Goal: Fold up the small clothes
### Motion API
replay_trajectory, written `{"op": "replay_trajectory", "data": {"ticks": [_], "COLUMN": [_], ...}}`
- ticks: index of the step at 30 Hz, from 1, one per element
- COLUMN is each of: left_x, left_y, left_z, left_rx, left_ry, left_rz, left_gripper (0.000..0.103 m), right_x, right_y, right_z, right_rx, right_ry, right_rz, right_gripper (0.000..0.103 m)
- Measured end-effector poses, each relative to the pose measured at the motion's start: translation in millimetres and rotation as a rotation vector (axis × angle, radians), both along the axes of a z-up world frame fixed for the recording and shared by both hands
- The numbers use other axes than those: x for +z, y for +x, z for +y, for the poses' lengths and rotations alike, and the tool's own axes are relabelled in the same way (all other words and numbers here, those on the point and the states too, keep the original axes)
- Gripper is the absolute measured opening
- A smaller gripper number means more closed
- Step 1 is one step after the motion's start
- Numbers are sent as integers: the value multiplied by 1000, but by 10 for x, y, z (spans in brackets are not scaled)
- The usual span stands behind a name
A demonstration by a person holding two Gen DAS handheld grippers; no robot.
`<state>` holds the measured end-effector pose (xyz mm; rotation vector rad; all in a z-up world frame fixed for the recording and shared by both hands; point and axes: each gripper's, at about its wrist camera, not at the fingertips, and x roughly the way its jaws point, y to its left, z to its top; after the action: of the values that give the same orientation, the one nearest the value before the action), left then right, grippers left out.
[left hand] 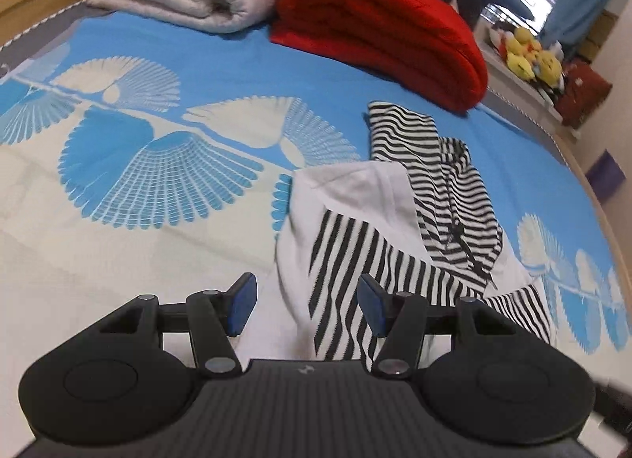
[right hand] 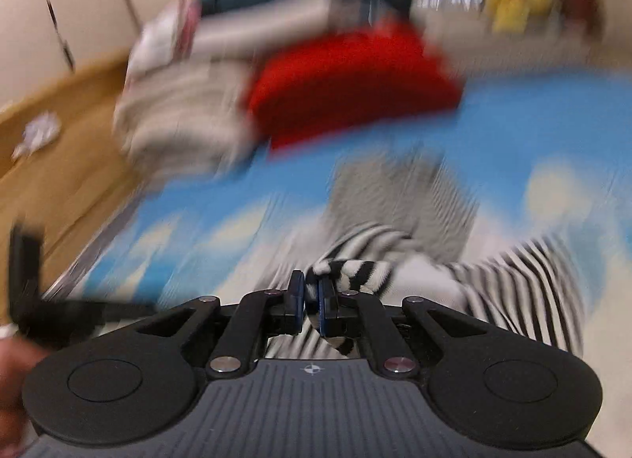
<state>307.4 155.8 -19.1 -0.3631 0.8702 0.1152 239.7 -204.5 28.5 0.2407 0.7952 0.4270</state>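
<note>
Left view: left gripper (left hand: pixel 302 306) wide open, holding nothing, striped shirt (left hand: pixel 399 229) crumpled on the bed (left hand: pixel 166 197) just ahead, between and past the fingers.

Right view, blurry: right gripper (right hand: pixel 311 296) pinched tight on shirt edge. Best to lift slowly, pull flat, then fold.

Soft striped cloth garment (left hand: pixel 446 197)

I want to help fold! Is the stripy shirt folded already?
Not yet. The black-and-white striped cotton shirt lies crumpled on the blue patterned bedsheet, white inside showing; the right gripper pinches one bunched edge.
</note>
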Motion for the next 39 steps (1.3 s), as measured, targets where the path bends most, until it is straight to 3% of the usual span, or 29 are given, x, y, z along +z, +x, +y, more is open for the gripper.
{"op": "replay_trajectory", "data": {"ticks": [2, 4, 6, 8, 9, 13, 16, 19, 23, 25, 28, 30, 31, 32, 34, 37, 39], "left_x": [-5, -35, -94, -173, -212, -301, -366, -513, -749, -846, -918, -931, -916, -878, -739, -355, -76], "left_y": [-2, -3, 1, 7, 11, 25, 43, 82, 148, 159, 157, 145, 143, 148, 182, 178, 131], "left_z": [42, 37, -16, -104, -166, -534, -903, -1229, -1575, -1714, -1917, -1981, -1972, -1930, -1783, -1397, -1126], "left_rx": [10, 5, -23, -69, -97, -225, -334, -401, -441, -460, -499, -513, -503, -481, -414, -269, -204], "left_ry": [-37, -80, -127, -171, -183, -167, -162, -132, -71, -18, 113, 185, 207, 216, 208, 125, 45], "left_rz": [6, 15, 34, 51, 62, 85, 99, 140, 209, 229, 212, 195, 185, 175, 137, 1, -134], "left_gripper": [62, 60, 57, 33, 29, 27, 28, 38, 71, 78, 79, 73, 60, 37, 13, 13, 12], "right_x": [-21, -20, -24, -78, -158, -467, -468, -472, -599, -654, -769, -821, -834, -839, -826, -816, -813], "right_y": [-61, -41, -17, 38, 66, 291, 374, 405, 394, 369, 353, 341, 340, 336, 332, 335, 334], "right_z": [-23, -175, -249, -316, -351, -430, -450, -544, -674, -746, -857, -942, -972, -999, -1016, -994, -962], "right_rx": [-74, -154, -219, -283, -308, -351, -362, -385, -427, -447, -470, -494, -504, -515, -524, -519, -514], "right_ry": [-35, -4, 23, 22, 16, 69, 36, 38, 52, 44, 68, 84, 92, 98, 105, 115, 121], "right_rz": [56, 111, 108, 68, 64, 208, 193, 192, 254, 283, 339, 370, 377, 381, 381, 382, 383], "right_gripper": [13, 13, 14, 16, 16, 19, 19, 19, 19, 19, 20, 20, 20, 20, 20, 20, 20]}}
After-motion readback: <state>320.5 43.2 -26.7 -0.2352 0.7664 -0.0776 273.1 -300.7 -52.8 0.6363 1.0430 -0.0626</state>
